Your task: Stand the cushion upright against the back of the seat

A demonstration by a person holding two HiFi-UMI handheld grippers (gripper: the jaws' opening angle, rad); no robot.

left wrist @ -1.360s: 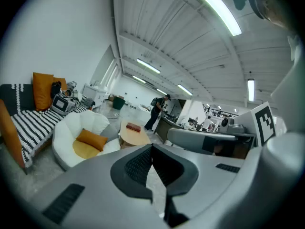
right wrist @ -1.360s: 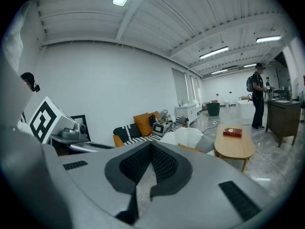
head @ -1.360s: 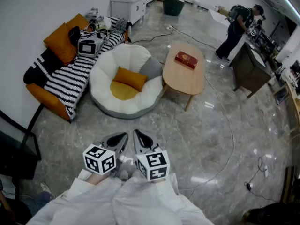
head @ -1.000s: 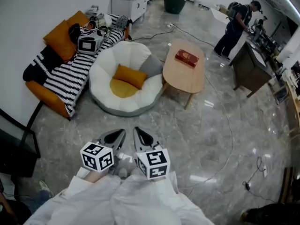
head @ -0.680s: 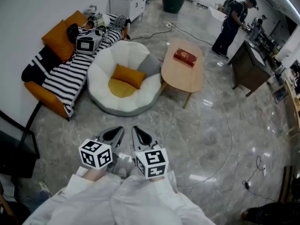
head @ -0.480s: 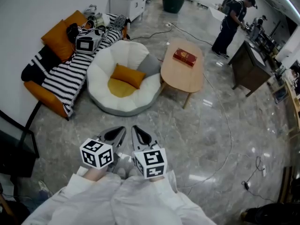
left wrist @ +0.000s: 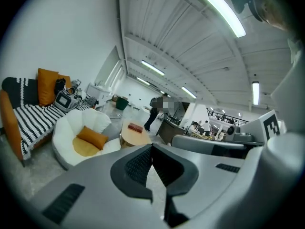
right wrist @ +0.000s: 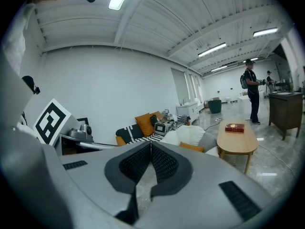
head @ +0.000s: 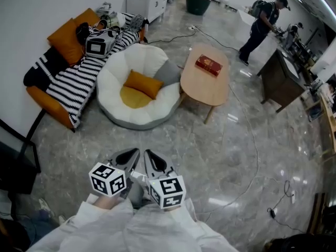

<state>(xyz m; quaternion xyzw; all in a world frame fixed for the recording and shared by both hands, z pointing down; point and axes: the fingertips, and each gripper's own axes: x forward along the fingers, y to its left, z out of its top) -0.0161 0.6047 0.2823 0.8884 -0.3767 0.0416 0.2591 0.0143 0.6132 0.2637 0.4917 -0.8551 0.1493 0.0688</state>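
Nothing done yet: the orange cushion (head: 143,83) lies flat in the far round seat (head: 116,66), and my left gripper (head: 131,156) and right gripper (head: 152,159) are closed, empty.

You are working under bright, even light pouring from the ceiling strip lights (left wrist: 214,8). The polished floor (head: 236,156) is throwing back white glare patches, and shadows are falling soft. Both tool views are bending hard toward black round edges, with the left tool (left wrist: 152,149) and right tool (right wrist: 151,146) blurring close to the lens.
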